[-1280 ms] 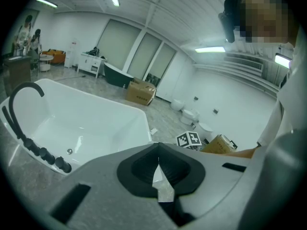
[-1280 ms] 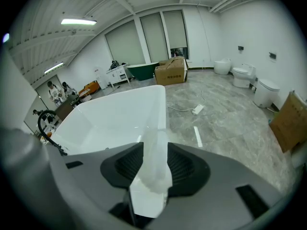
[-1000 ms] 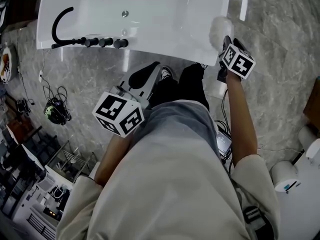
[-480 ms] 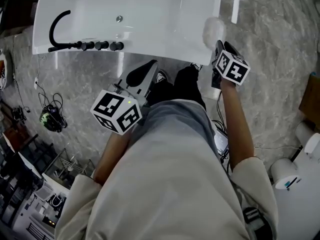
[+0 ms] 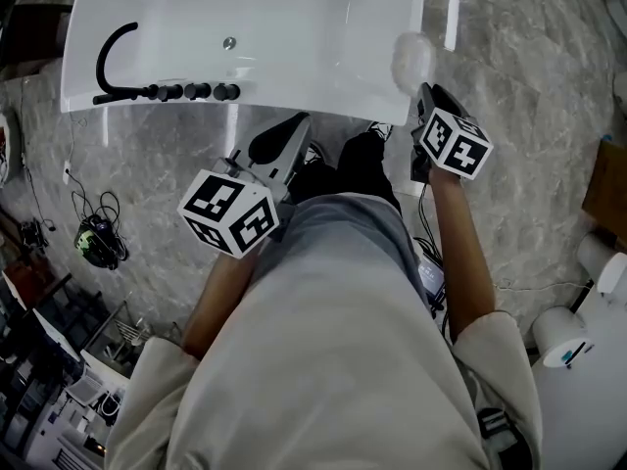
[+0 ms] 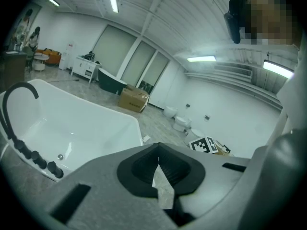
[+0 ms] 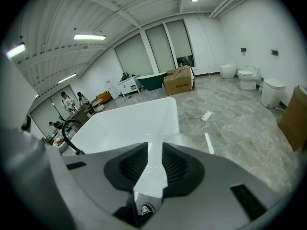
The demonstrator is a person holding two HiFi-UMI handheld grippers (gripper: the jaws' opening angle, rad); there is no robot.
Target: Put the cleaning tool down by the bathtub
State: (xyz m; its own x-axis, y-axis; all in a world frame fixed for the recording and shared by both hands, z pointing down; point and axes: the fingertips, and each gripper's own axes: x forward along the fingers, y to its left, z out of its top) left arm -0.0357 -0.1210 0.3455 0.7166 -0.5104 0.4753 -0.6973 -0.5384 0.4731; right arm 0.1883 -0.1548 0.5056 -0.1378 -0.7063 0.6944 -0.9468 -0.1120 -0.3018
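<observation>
The white bathtub [image 5: 294, 94] lies ahead of me on the grey marble floor. The cleaning tool has a white fluffy head [image 5: 411, 59] that sits over the tub's right near corner, just past the tips of my right gripper [image 5: 423, 90]. In the right gripper view its glossy white handle [image 7: 151, 174] fills the gap of that gripper [image 7: 154, 146], whose jaws have just been closing on it. My left gripper [image 5: 297, 125] hangs before my legs, apart from the tub. Its tips meet in the left gripper view [image 6: 159, 159] with nothing between them.
A black curved faucet [image 5: 113, 52] and a row of black knobs [image 5: 196, 91] stand on the tub's left end. Cables and a dark device [image 5: 98, 238] lie on the floor at left. A white bar [image 5: 451, 16] lies right of the tub. A cardboard box [image 7: 179, 80] and toilets [image 7: 247, 75] stand farther off.
My right gripper has risen and drawn back a little from the tub's corner, the fluffy head staying at its tips. The left gripper has hardly moved.
</observation>
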